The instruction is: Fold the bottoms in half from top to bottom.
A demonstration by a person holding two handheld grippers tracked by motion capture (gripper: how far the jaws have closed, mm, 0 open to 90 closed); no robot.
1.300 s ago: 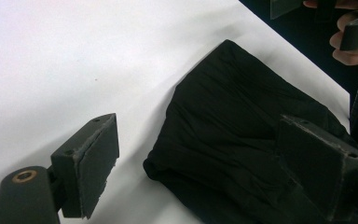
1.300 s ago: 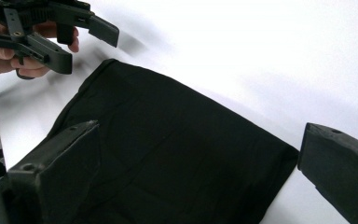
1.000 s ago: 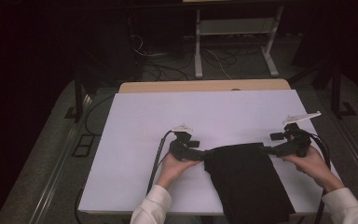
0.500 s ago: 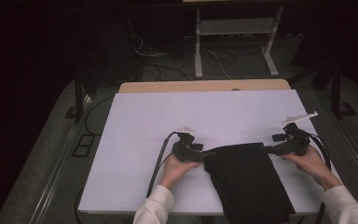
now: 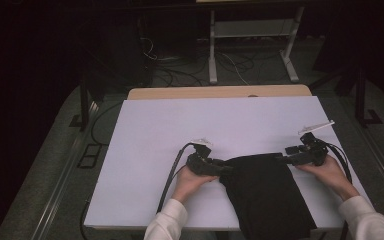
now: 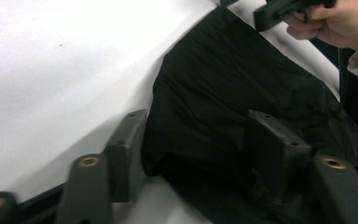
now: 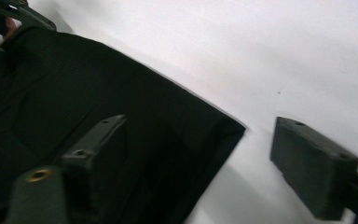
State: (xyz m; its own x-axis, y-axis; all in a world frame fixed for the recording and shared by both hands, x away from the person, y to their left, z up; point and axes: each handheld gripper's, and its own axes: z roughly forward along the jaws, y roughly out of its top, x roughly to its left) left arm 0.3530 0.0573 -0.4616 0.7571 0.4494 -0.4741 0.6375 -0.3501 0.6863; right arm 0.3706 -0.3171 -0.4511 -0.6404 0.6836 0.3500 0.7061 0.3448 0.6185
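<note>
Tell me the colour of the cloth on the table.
Black cloth; the high view shows it best.

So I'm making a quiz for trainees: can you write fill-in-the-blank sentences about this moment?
1. The black cloth lies on a ____ table.
2. The near end of the cloth hangs over the table's ____ edge.
3. The left gripper and the right gripper each have fingers that are ____, straddling a far corner of the cloth.

Missing words: white; near; open
</note>
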